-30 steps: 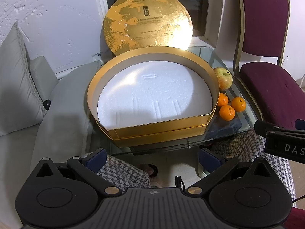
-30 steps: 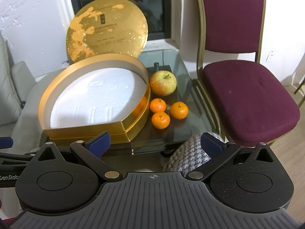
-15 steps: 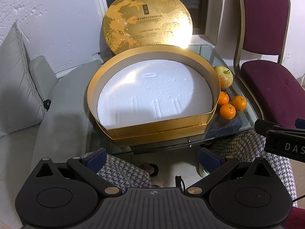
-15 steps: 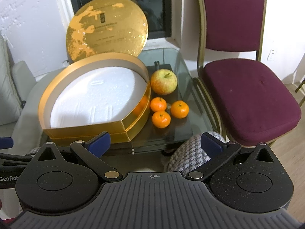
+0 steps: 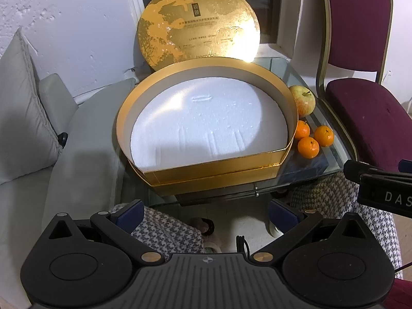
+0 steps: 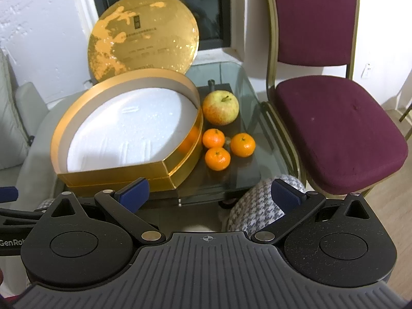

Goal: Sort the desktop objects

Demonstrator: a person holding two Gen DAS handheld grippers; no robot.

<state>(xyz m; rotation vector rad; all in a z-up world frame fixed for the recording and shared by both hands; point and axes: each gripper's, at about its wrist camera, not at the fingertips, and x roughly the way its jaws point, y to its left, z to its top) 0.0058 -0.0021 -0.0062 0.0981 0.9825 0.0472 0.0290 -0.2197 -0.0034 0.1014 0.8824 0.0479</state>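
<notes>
My view over the last second: both cameras crept nearer, nothing on the desk (image 6: 247, 82) moved; apple (image 6: 220, 107) and three mandarins (image 6: 217, 158) beside empty gold box (image 5: 206, 164); left gripper (image 5: 204, 215) and right gripper (image 6: 209, 193) wide apart, holding nothing.

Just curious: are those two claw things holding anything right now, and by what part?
Nothing. The left gripper and right gripper are both open and empty, short of the fruit.

The left gripper (image 5: 204, 212) hangs level with its jaws spread wide and nothing between its blue pads (image 5: 130, 213). The right gripper (image 6: 209, 193) is held the same way, jaws wide apart and empty; part of it (image 5: 381, 185) shows at the left camera's right edge
</notes>
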